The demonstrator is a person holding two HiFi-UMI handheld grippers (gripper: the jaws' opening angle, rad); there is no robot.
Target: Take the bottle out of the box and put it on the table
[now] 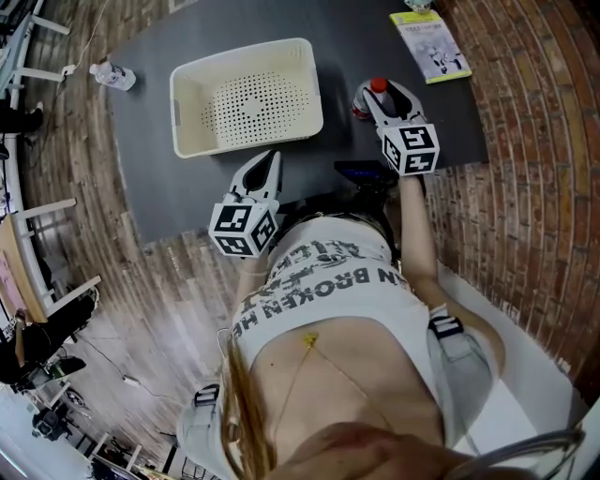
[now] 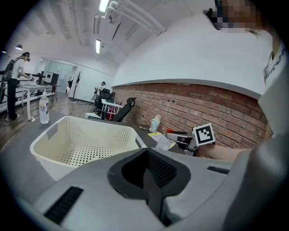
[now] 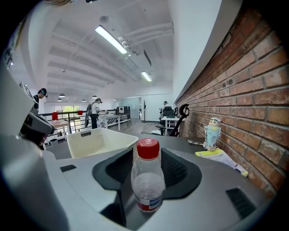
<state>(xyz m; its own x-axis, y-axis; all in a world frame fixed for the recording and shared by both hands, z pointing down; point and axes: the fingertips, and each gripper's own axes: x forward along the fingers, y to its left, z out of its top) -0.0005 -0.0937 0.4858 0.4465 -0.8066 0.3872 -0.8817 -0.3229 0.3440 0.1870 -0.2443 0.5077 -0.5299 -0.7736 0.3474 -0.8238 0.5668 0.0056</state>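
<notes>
A clear bottle with a red cap (image 1: 376, 89) (image 3: 146, 180) stands upright on the dark table (image 1: 337, 28), just right of the white perforated basket (image 1: 246, 49) (image 2: 90, 122) (image 3: 97, 140). My right gripper (image 1: 380, 97) (image 3: 146, 153) reaches around it with its jaws open, one on either side of the bottle, and a gap shows beside the bottle. The basket looks empty. My left gripper (image 1: 272, 157) (image 2: 146, 155) hovers at the table's front edge before the basket, jaws shut with nothing between them.
A second small bottle (image 1: 114, 75) (image 2: 44, 108) stands at the table's far left. A yellow booklet (image 1: 429, 45) (image 3: 216, 157) and a small figurine (image 3: 212, 133) lie by the brick wall (image 1: 525, 112) on the right. Chairs and desks stand on the floor at left.
</notes>
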